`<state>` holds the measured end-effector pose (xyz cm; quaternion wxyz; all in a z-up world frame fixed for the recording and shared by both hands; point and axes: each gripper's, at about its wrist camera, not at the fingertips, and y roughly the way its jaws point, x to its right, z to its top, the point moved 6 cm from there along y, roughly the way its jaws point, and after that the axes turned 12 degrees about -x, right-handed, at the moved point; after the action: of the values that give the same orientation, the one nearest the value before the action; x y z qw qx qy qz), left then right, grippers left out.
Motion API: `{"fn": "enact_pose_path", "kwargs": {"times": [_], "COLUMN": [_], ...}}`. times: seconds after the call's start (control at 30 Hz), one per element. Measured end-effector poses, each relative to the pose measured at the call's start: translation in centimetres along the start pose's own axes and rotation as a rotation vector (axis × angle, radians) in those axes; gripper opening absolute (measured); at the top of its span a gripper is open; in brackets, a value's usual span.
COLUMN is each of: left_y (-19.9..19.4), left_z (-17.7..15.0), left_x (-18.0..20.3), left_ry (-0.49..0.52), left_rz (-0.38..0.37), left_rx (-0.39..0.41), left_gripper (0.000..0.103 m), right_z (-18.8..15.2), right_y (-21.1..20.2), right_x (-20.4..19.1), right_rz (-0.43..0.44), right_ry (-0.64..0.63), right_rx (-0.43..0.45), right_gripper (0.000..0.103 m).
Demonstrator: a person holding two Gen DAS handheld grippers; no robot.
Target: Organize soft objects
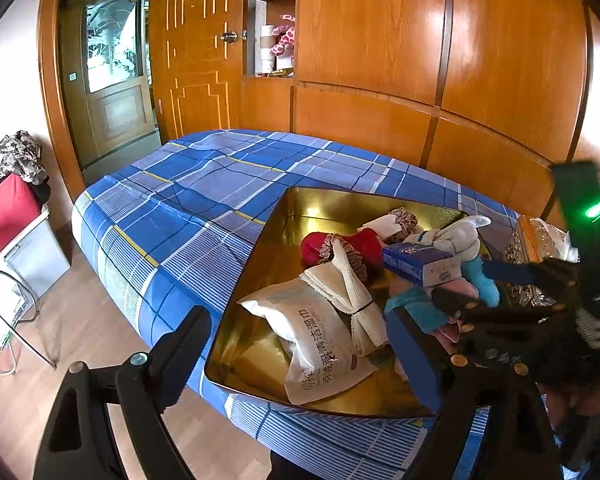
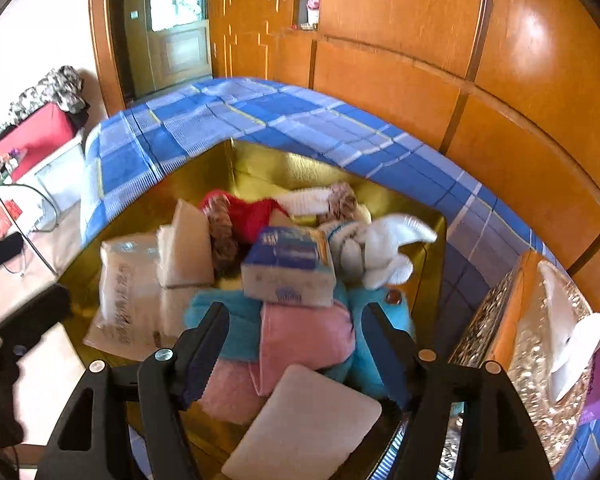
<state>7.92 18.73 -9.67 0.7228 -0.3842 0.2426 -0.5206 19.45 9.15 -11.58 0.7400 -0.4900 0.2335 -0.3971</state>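
Note:
A gold tray (image 1: pixel 260 360) on the blue plaid bed holds several soft things: a wet-wipes pack (image 1: pixel 320 340), a tied white cloth (image 1: pixel 352 300), red cloth with scrunchies (image 1: pixel 340 246), a blue tissue pack (image 1: pixel 416 264) and a white plush (image 1: pixel 460 236). The tray (image 2: pixel 380 196) also holds a pink towel (image 2: pixel 304 340), a teal cloth (image 2: pixel 240 332) and a white pad (image 2: pixel 308 428). My left gripper (image 1: pixel 296 360) is open over the tray's near edge. My right gripper (image 2: pixel 296 344) is open above the pink towel and holds nothing; it also shows in the left wrist view (image 1: pixel 476 296).
A shiny ornate tissue box (image 2: pixel 540 344) stands right of the tray. Wooden wardrobe panels (image 1: pixel 420 60) rise behind the bed (image 1: pixel 180 208). A red suitcase (image 1: pixel 4 208) and a metal-framed stand (image 1: pixel 12 320) are on the floor at the left.

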Motion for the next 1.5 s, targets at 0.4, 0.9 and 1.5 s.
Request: {"fn": "enact_pose_path", "kwargs": {"times": [0.4,0.9,1.5], "left_y": [-0.9,-3.4,-4.2], "left_z": [0.0,-0.3,-1.2], "left_x": [0.6,4.3,6.4], "left_ry": [0.006,0.048,0.076], "left_rz": [-0.007,-0.03,-0.027], "left_rx": [0.02,0.084,0.098], "left_gripper": [0.095,0.103,0.103], "right_z": [0.5,-4.6,-7.5], "right_y": [-2.0,-10.7,-10.6], "right_x": [-0.2,4.7,6.1], "right_rz": [-0.003,-0.182,-0.22], "right_ry": [0.024,0.309,0.37], "right_rx": [0.07,0.294,0.278], "right_gripper": [0.072,0.073,0.073]}}
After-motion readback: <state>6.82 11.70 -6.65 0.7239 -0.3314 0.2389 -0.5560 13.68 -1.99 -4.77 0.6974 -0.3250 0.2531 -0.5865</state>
